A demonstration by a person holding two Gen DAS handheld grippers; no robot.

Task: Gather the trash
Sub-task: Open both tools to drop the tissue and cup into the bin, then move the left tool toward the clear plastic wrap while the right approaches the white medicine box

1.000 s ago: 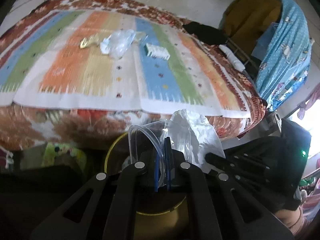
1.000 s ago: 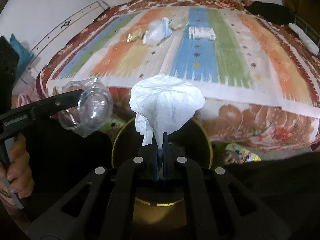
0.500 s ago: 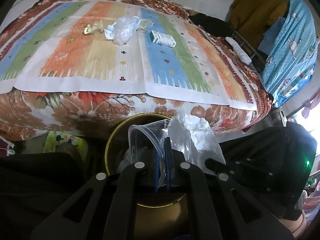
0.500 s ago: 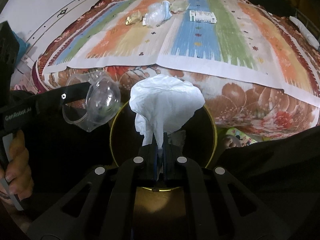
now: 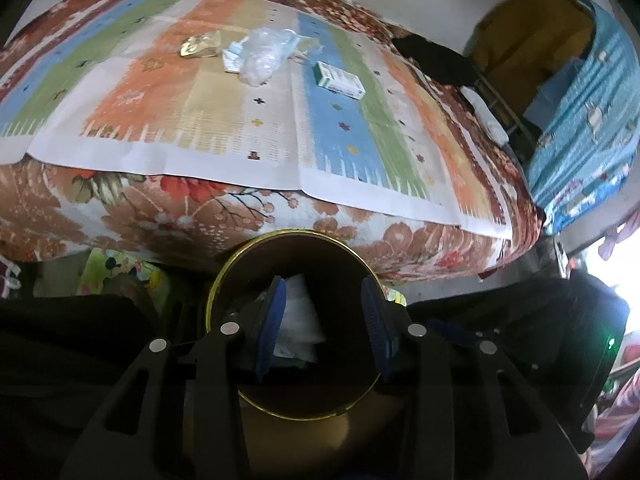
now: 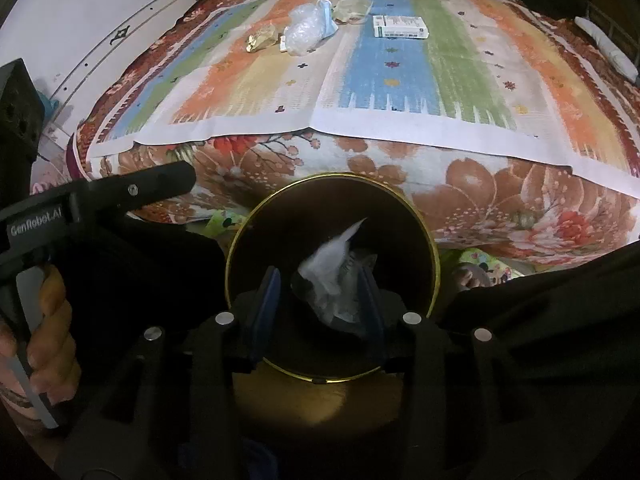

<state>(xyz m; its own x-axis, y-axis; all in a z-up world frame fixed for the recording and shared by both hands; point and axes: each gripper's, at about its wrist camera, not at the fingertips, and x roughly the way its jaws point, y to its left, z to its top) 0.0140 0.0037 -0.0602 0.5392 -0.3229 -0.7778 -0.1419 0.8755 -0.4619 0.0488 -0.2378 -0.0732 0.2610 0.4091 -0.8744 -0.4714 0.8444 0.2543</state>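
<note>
Both grippers hang over a dark round bin with a gold rim (image 5: 224,272) (image 6: 434,264) that stands on the floor in front of the bed. My left gripper (image 5: 323,286) has its jaws opening, with nothing between the blue pads. My right gripper (image 6: 320,276) is opening too and holds nothing. A crumpled white tissue (image 6: 330,260) (image 5: 298,316) lies down in the bin with some clear plastic beside it. On the bed lie a gold wrapper (image 5: 200,44) (image 6: 260,38), a clear plastic bag (image 5: 262,54) (image 6: 306,30) and a green-and-white box (image 5: 340,80) (image 6: 400,27).
The trash rests on a striped mat (image 5: 160,100) spread over a floral sheet (image 6: 500,200). A blue patterned cloth (image 5: 592,120) hangs at the right. A hand (image 6: 44,320) holds the left gripper's handle. Dark clothing surrounds the bin on both sides.
Both grippers opened. The clear plastic cup left the left gripper's pads and the white tissue left the right's; the tissue now lies in the bin.
</note>
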